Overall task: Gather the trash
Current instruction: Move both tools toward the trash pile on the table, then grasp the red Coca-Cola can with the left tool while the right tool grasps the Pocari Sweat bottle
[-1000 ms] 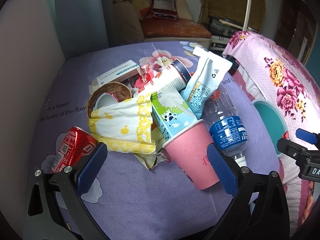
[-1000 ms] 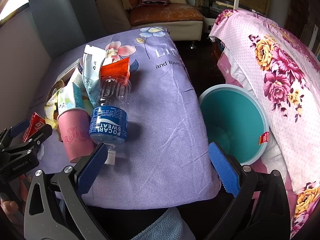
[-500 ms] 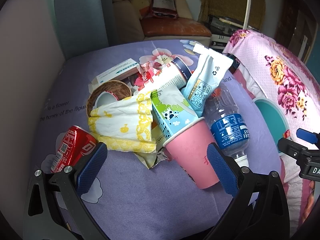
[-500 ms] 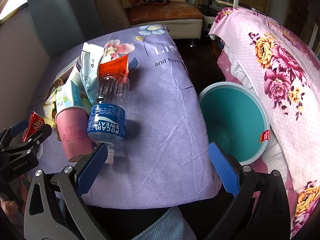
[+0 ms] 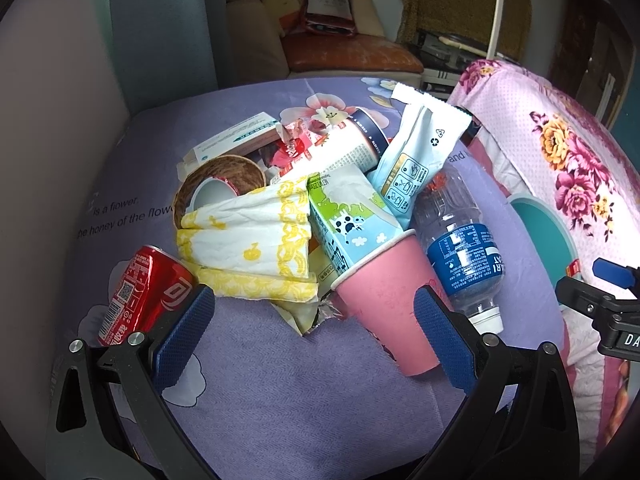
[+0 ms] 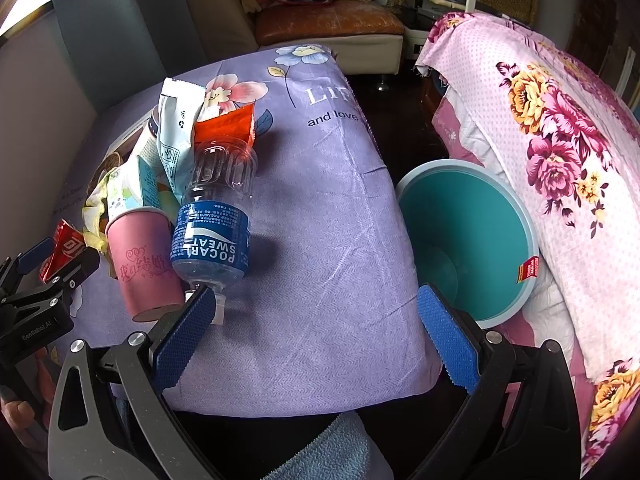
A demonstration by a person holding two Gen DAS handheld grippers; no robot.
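Observation:
A heap of trash lies on the purple floral table cover [image 5: 280, 392]: a pink paper cup [image 5: 384, 300] on its side, a clear bottle with a blue label [image 5: 460, 248], a milk carton [image 5: 344, 216], a yellow-and-white tissue pack [image 5: 248, 236], a red can [image 5: 140, 292] and a pale blue pouch [image 5: 416, 156]. My left gripper [image 5: 312, 332] is open just in front of the cup and tissue pack. The right gripper [image 6: 312, 332] is open over bare cloth, its left finger beside the bottle [image 6: 212, 224] cap. A teal bin [image 6: 468, 236] stands right of the table.
Behind the heap lie a white box [image 5: 236, 140], a brown tape roll [image 5: 224, 176] and a tall printed cup [image 5: 348, 148]. A pink floral cloth [image 6: 560, 160] covers furniture right of the bin. A sofa [image 6: 328, 24] stands at the back. A person's fingers [image 6: 16, 412] hold the left gripper.
Both views have shifted slightly; the trash heap sits a touch further from the left gripper and the bottle a touch higher in the right view. Both grippers stay open.

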